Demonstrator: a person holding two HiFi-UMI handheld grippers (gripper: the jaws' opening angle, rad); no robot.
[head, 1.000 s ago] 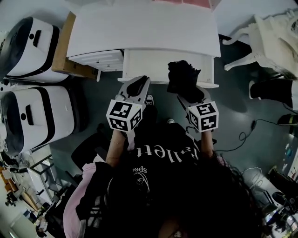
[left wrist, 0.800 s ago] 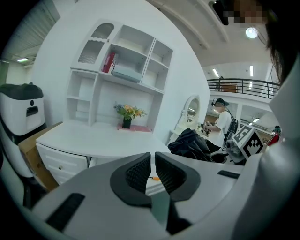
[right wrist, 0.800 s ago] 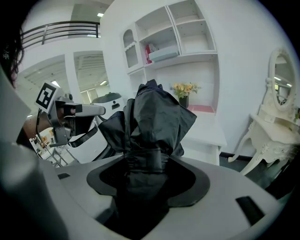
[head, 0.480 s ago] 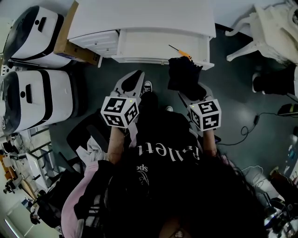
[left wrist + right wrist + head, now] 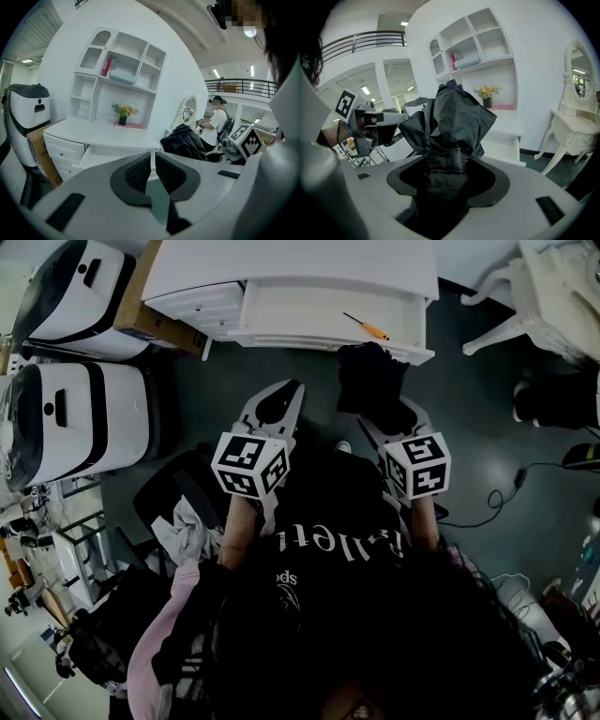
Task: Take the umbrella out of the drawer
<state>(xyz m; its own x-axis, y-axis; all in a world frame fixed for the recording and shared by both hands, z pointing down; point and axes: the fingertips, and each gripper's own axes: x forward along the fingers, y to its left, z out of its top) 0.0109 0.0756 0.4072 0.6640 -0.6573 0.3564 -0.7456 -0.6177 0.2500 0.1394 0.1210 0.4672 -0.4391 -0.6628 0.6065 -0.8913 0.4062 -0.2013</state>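
The folded black umbrella (image 5: 368, 381) hangs in front of the open white drawer (image 5: 300, 317), outside it and over the dark floor. My right gripper (image 5: 384, 424) is shut on the umbrella's lower end. In the right gripper view its crumpled fabric (image 5: 454, 115) rises from between the jaws of that gripper (image 5: 444, 174). My left gripper (image 5: 284, 395) is held beside it, shut with nothing between the pads. In the left gripper view that gripper (image 5: 152, 169) points at the desk, with the umbrella (image 5: 183, 143) to its right.
An orange-handled screwdriver (image 5: 364, 327) lies in the drawer. Two white-and-black machines (image 5: 66, 423) and a cardboard box (image 5: 139, 317) stand at the left. White ornate furniture (image 5: 553, 287) is at the upper right. Cables (image 5: 502, 498) run over the floor.
Both grippers and the umbrella have drawn back from the drawer, so the umbrella now hangs in front of it. The screwdriver in the drawer has come into sight.
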